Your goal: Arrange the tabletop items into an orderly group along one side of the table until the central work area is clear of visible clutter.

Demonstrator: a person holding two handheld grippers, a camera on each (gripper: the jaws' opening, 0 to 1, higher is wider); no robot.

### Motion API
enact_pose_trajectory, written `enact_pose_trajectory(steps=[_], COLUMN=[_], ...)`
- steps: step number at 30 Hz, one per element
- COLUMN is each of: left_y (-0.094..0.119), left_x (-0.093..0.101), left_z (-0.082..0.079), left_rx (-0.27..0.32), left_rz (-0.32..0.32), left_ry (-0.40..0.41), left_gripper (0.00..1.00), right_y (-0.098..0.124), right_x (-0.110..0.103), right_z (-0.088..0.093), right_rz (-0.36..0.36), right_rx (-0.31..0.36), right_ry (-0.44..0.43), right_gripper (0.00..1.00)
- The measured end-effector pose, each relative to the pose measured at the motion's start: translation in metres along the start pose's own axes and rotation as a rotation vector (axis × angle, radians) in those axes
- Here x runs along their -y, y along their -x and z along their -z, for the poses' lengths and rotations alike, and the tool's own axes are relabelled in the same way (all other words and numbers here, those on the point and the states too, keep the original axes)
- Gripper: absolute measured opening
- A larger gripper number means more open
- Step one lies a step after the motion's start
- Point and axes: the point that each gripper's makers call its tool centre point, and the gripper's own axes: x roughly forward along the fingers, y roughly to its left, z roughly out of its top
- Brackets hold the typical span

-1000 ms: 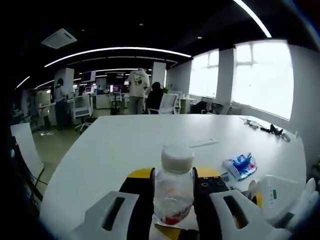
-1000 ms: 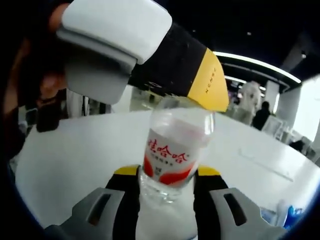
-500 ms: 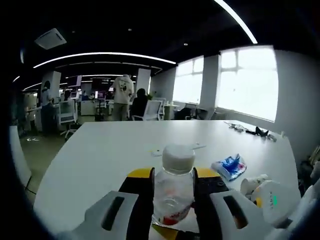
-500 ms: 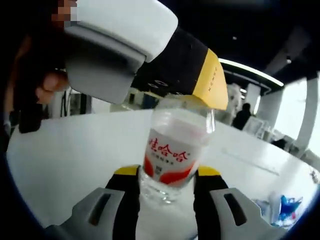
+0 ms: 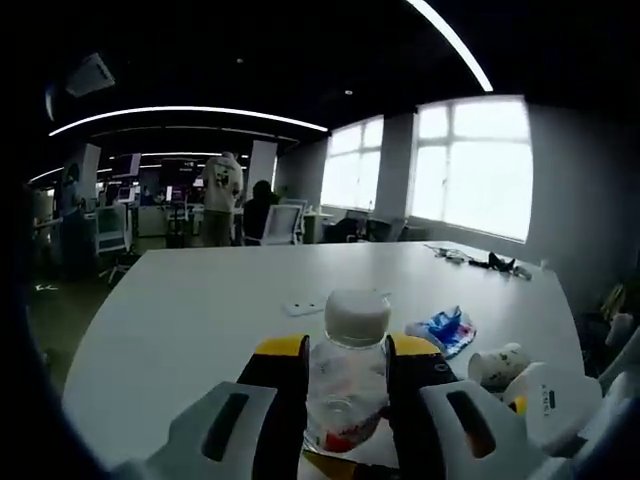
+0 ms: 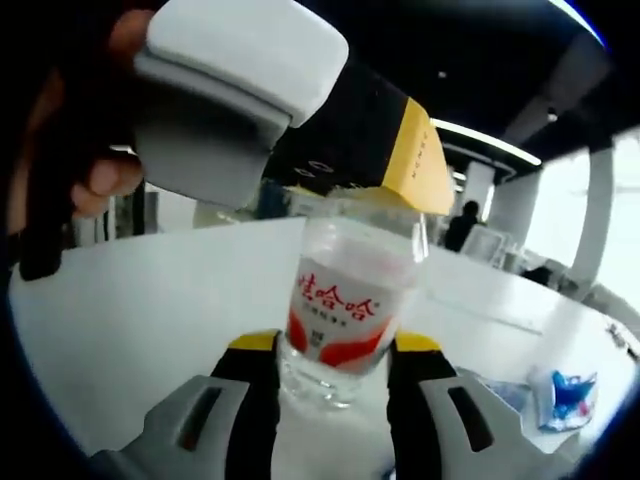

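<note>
We see the left gripper view facing level across the white table (image 5: 200, 300) toward the windows (image 5: 470, 165), the right gripper view tilted upward, both pressed close against the shared water bottle (image 5: 347, 380).

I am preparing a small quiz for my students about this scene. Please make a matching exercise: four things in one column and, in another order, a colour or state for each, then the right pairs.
Column A
1. bottle
2. bottle cap
3. packet
4. paper cup

Column B
a. blue and white, flat on the table
b. white, lying on its side
c. clear, red label, held between the fingers of the left gripper
d. white, screwed on

Pairs: 1-c, 2-d, 3-a, 4-b
</note>
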Motion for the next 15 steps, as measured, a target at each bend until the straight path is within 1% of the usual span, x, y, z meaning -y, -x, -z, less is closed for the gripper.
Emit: enact_pose_trajectory(steps=[6,10,14,15], left_y=[0.001,0.001,0.001,0.002], left_x=[0.007,0.007,0.010,0.011], left_z=[-0.001,-0.002,-0.002,-0.002], left_rx=[0.006,0.012,0.008,0.011], left_rz=[0.003,-0.002,-0.011,-0.016], left_ry=[-0.005,-0.006,-0.018,-0.023], left_gripper=[0.28,0.29,0.29,0.29], right_y=[-0.001,-0.001,-0.001,-0.002], right_x=[0.000,0.000,-0.001,-0.004], right_z=[0.000,0.000,0.000,0.000], right_rz=[0.004,0.002,-0.017,-0.035], right_rx=[0.001,0.002,-0.004,-0.007], right_ry=[0.000,0.004,0.016,0.011], right_gripper=[0.38,0.38,0.39,0.43])
